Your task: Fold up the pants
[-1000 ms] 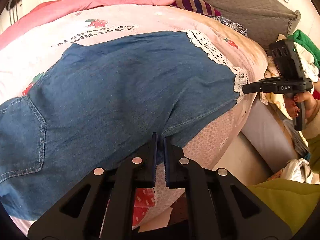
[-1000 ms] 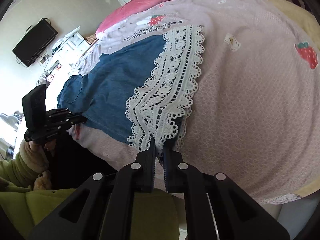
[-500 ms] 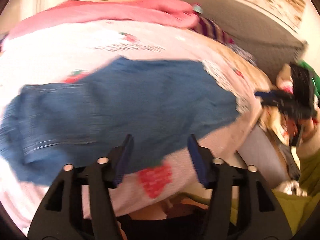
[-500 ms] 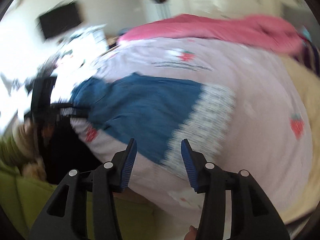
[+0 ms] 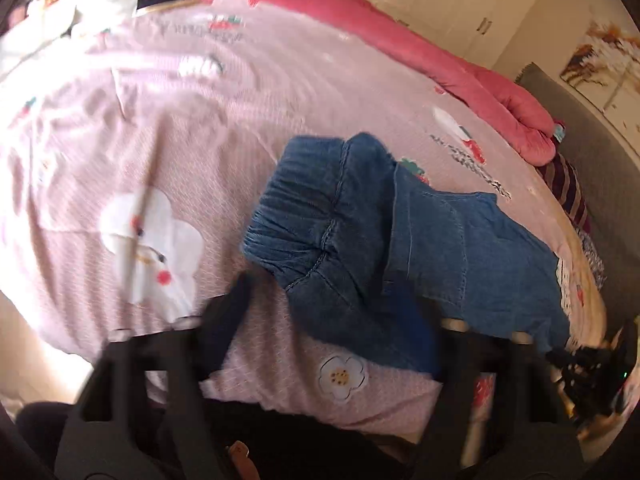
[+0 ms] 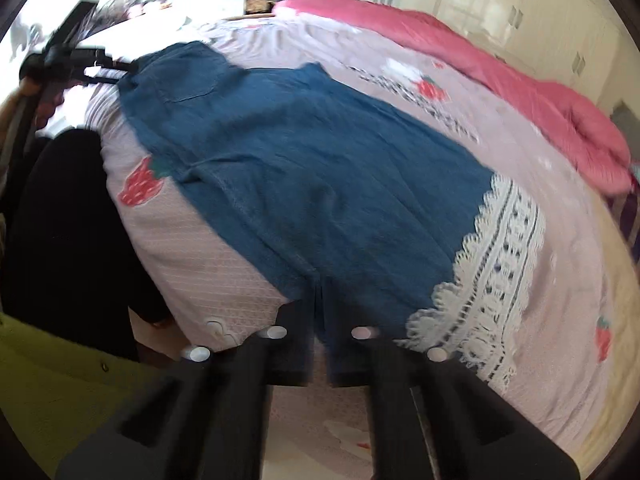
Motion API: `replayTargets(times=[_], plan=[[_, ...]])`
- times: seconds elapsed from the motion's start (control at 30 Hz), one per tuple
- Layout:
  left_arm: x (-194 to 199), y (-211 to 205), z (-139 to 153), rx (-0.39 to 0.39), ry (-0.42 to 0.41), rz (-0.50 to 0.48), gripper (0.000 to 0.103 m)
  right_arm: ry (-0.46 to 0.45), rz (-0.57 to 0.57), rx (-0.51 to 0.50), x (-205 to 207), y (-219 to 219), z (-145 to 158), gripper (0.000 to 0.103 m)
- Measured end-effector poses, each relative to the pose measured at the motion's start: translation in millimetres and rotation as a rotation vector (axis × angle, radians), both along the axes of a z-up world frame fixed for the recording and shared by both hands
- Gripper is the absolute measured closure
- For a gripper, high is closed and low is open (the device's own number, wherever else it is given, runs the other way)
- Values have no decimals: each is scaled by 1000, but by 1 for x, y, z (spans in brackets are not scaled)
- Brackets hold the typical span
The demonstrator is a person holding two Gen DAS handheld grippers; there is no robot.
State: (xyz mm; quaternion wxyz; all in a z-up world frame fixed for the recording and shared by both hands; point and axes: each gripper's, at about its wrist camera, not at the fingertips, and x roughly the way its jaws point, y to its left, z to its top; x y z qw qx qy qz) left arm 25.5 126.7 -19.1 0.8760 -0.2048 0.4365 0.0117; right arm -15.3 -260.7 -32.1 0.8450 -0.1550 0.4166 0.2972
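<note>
Pink bedspread [image 6: 224, 256] under flattened, lace-hemmed denim pants [image 6: 320, 184]

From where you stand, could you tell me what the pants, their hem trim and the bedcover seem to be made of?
The pants look like soft blue denim, matte, with visible seam stitching and a gathered waistband. The hem trim appears to be white openwork lace, with scalloped edges and holes. The bedcover seems a pink textured woven or knitted cotton with printed strawberries, though blur leaves the weave uncertain.
</note>
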Motion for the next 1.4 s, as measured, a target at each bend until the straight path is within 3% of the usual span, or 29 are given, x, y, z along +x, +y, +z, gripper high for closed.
replayTargets(times=[0.07,0.13,0.23,0.33,0.43,0.47,0.5,0.6,0.67,0.77,0.83,0.93,1.07,1.17,1.23,1.33,1.4], plan=[[15,3,-6,-35,23,18,84,26,16,53,-1,-9,6,101],[27,4,-2,-20,10,26,84,23,59,57,-8,-13,9,101],[32,8,0,-16,-4,21,84,46,107,3,-17,-11,-3,101],[27,10,-7,-23,-15,31,82,75,80,15,-15,-9,-19,98],[18,20,-11,-58,-28,56,72,105,68,56,-14,-9,-20,91],[16,24,-10,-60,-28,62,68,119,80,65,-15,-9,-18,83],[16,24,-10,-57,-30,62,67,132,91,73,-13,-8,-15,76],[12,24,-2,-49,-51,59,65,122,93,146,-22,-20,6,70],[9,22,5,-31,-63,53,63,75,57,235,-26,-36,28,67],[1,21,17,22,-79,69,54,-2,-44,295,-17,-58,48,50],[-8,20,29,61,-98,96,53,-29,-121,307,-5,-69,53,49],[-21,13,47,133,-145,134,53,1,-246,332,24,-78,49,49],[-19,-23,59,126,-178,26,53,30,-314,326,63,-82,41,48],[-1,-57,53,93,-161,-86,53,70,-332,327,91,-79,32,44],[10,-76,44,111,-148,-136,53,108,-374,262,109,-74,22,36],[23,-84,20,201,-85,-138,53,105,-450,190,122,-79,8,34],[30,-74,1,210,-33,-110,53,91,-462,153,126,-80,-2,34]])
